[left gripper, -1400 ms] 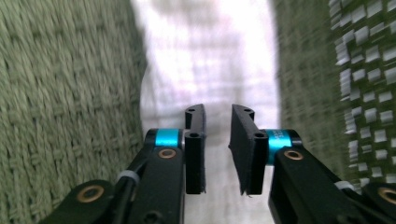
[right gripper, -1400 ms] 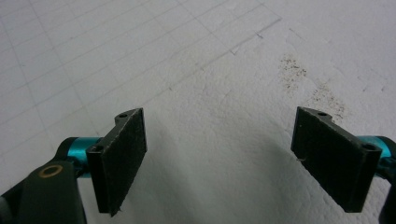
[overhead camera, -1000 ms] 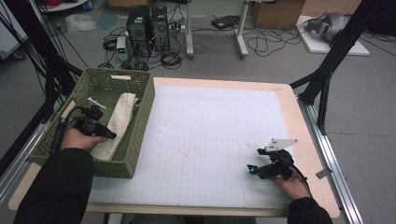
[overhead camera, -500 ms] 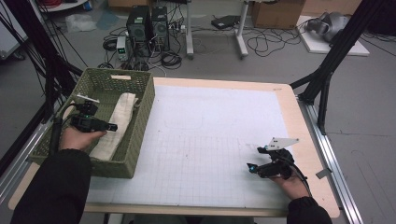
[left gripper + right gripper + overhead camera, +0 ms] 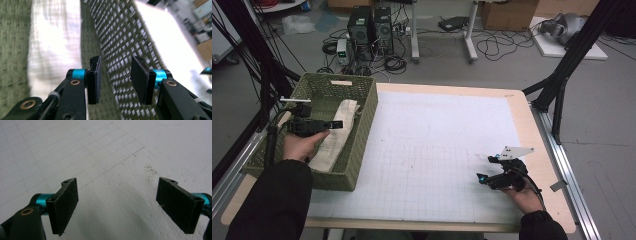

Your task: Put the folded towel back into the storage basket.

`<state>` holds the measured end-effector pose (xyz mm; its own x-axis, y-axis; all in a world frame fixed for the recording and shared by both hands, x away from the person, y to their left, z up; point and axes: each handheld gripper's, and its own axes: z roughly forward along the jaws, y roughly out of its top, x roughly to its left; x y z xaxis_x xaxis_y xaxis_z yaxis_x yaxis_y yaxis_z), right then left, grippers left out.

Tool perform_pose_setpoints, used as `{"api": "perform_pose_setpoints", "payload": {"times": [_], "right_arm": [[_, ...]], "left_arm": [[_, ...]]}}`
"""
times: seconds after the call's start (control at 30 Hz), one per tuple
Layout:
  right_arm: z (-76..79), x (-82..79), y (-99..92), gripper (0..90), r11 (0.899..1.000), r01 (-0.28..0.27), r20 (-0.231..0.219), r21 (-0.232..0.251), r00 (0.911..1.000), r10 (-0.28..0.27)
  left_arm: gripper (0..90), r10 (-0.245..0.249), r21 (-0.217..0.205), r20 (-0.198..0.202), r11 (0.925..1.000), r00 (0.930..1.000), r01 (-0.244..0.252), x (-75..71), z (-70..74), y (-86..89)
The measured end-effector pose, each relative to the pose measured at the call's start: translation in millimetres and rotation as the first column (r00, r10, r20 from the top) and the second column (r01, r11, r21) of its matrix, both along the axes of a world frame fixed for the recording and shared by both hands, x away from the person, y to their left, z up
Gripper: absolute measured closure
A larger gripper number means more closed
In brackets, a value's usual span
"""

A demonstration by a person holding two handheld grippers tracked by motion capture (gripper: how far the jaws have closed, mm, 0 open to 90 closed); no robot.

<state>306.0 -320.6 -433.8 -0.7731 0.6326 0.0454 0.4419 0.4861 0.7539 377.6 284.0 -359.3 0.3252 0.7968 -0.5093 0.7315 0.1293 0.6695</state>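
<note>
The left gripper (image 5: pixel 331 124) has just been opening its jaws; nothing sits between them. Its own view shows basket (image 5: pixel 130 42) mesh ahead, cloth (image 5: pixel 53 42) at left. The right gripper (image 5: pixel 116 205), jaws wide apart, rests on the tabletop (image 5: pixel 437 150) at lower right of the high view.

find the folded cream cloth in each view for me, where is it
High view: the cream cloth lies lengthwise in the green basket, left of the table, with the left gripper above it.
Left gripper view: a blurred pale band at upper left, beyond the jaws.
Right gripper view: not in it.
Shared landmark: the basket's woven wall, beside the cloth in both.
</note>
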Motion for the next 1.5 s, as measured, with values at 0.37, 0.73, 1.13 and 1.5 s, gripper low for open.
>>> {"api": "perform_pose_setpoints", "payload": {"times": [0.37, 0.73, 1.13, 1.5], "right_arm": [[2.0, 0.8, -1.4, 17.2, 1.000, 0.002, 0.013, 0.015, 0.9999, -0.002], [2.6, 0.7, -1.0, 17.2, 1.000, 0.002, 0.011, 0.018, 0.9999, -0.003], [3.9, 0.7, -0.8, 17.2, 1.000, -0.003, 0.012, 0.022, 0.9999, 0.003], [5.6, 2.5, 1.4, 16.0, 0.999, -0.008, 0.012, 0.032, 0.9999, 0.007]], "left_arm": [[61.1, 0.018, -0.107, 0.154, 0.9943, 0.9879, -0.001, -5.1, 8.4, -5.1], [62.0, -0.012, -0.094, 0.234, 0.9950, 0.9723, 0.035, -3.1, 20.1, -39.5], [58.4, -0.054, -0.192, 0.221, 0.9766, 0.9737, 0.098, 1.2, 24.0, -64.4], [49.8, -0.058, -0.197, 0.208, 0.9752, 0.9763, 0.100, -2.0, 25.5, -76.2]]}}
